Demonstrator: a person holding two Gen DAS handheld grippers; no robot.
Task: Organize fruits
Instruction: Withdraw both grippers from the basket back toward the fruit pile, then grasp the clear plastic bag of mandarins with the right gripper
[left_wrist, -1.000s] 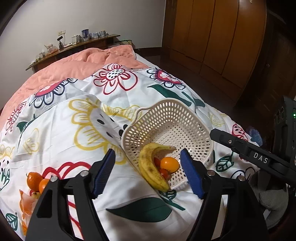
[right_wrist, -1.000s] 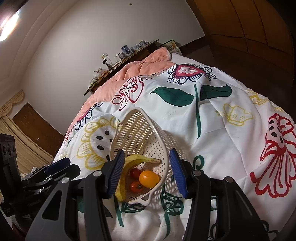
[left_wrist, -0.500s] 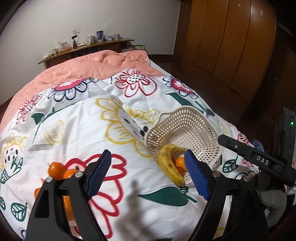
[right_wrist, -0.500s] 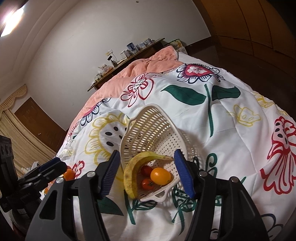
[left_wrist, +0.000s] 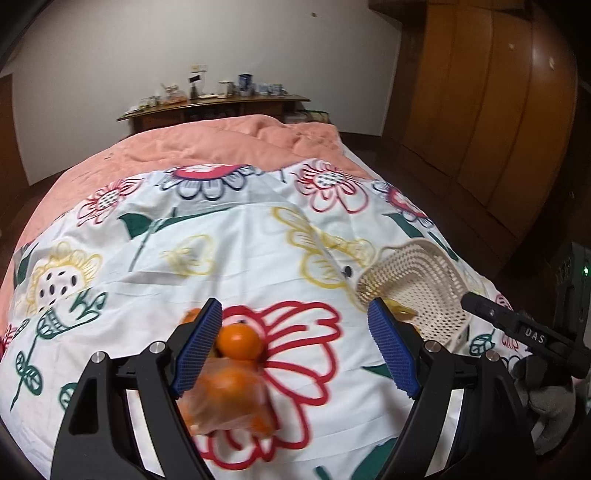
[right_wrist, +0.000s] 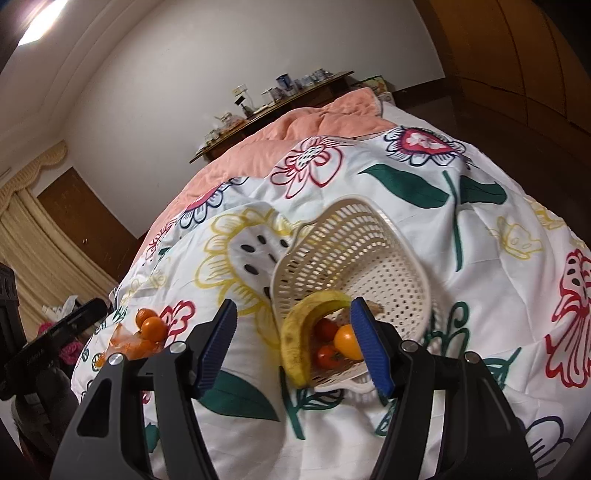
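On the bed lies a white quilt printed with big red, yellow and green flowers (left_wrist: 258, 258), and on it rests a cream perforated plastic basket (right_wrist: 354, 258), tilted so its opening faces the viewer. Inside the basket, at its low near rim, a yellow banana with brown spots (right_wrist: 299, 332) curves over two small red tomatoes (right_wrist: 327, 356) and one round orange-yellow fruit (right_wrist: 347, 341).

To the left of the basket, well apart from it, a thin clear plastic bag of oranges (left_wrist: 229, 398) lies on the quilt, and one round orange (left_wrist: 239, 340) sits at its far end.

The left hand-held gripper (left_wrist: 299, 350) hangs over this bag with its blue pads wide apart and nothing between them. The right hand-held gripper (right_wrist: 295, 347) hovers before the basket, also spread apart and empty.
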